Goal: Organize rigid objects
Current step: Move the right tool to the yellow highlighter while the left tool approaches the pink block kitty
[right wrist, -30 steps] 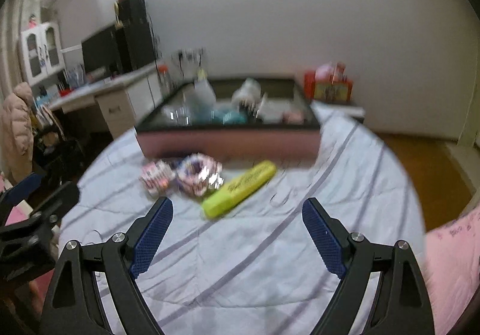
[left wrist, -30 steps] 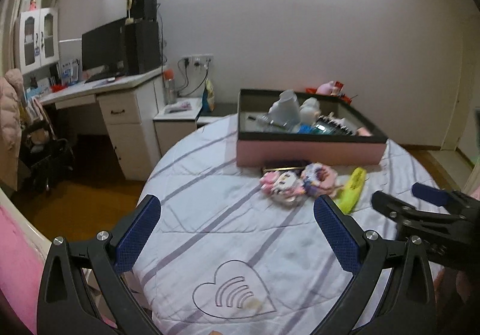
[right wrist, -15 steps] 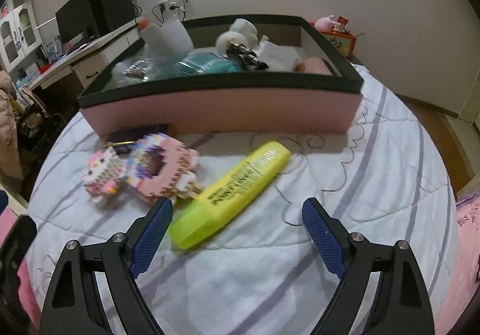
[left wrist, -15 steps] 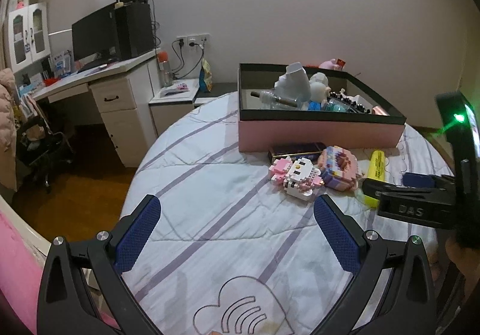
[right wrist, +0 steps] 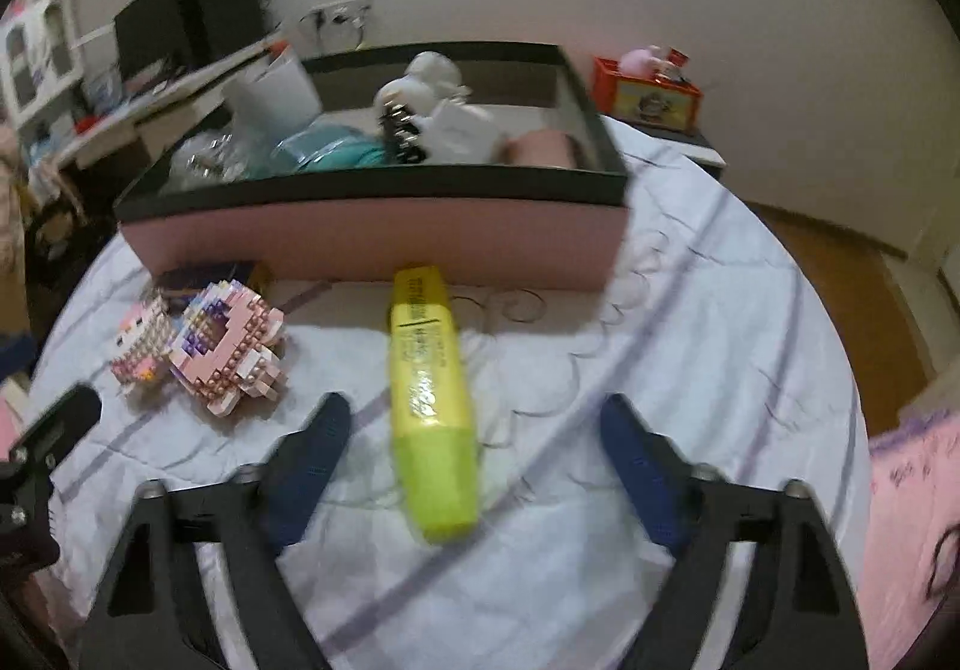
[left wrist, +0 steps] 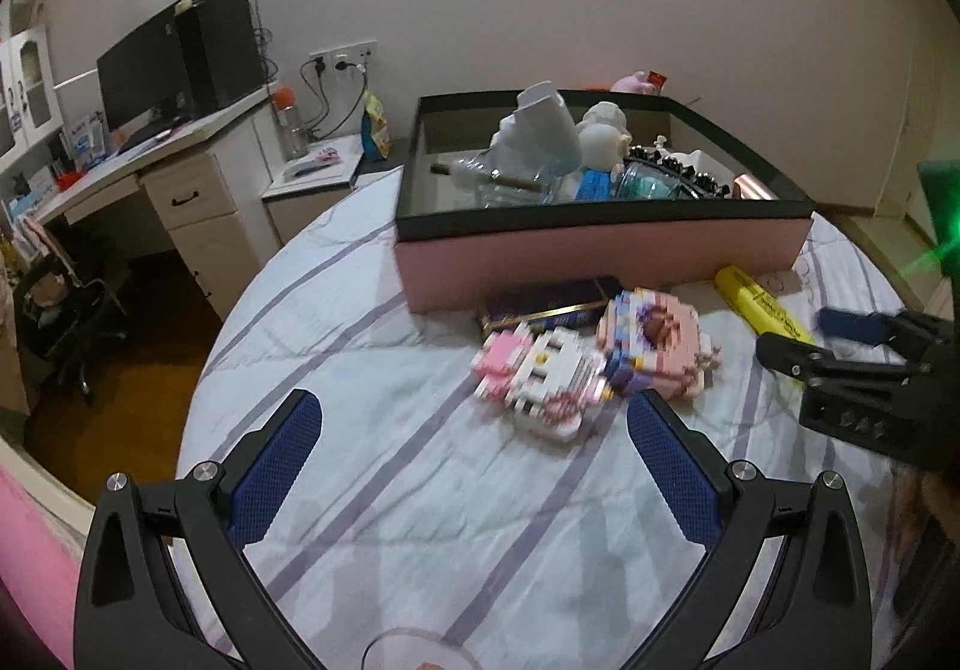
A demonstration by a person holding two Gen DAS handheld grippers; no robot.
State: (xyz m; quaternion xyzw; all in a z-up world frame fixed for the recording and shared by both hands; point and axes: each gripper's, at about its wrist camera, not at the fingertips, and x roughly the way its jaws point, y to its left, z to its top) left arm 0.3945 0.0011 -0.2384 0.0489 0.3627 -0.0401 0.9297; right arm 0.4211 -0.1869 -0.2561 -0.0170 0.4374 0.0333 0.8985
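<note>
Bed [left wrist: 420, 490] with a white, purple-striped cover carries everything. Pink storage box [right wrist: 372, 244] with a black rim sits at the far side, already full: white cup, white figurine, clear glass items, teal item, black beads, all jumbled. Just in front of the box's left part lies a dark flat tin [left wrist: 552, 304], and against it two brick-built toys: a white-pink character figure [left wrist: 540, 370] and a pink-purple block piece [left wrist: 654, 340], touching each other. They crowd the left side of the pick area, near but apart from the marker. Desk [left wrist: 180, 166] with monitor and speakers stands off the bed at left; a red box with toys [right wrist: 648, 91] sits behind the storage box at right.

Yellow highlighter [right wrist: 429, 400] lies flat on the cover, long axis running away from the right wrist camera toward the box. Its far end almost touches the box's pink wall; the lighter green cap end points back at the camera. In the left wrist view it shows at right [left wrist: 762, 304], partly hidden by the other tool.

Right tool [right wrist: 474, 454]: jaws closing, at medium width, straddling the cap end; blue pads not on it yet, gaps both sides. Frame is blurred.

Left tool [left wrist: 474, 466]: jaws wide, nothing between, hovering over bare cover just short of the brick toys.
</note>
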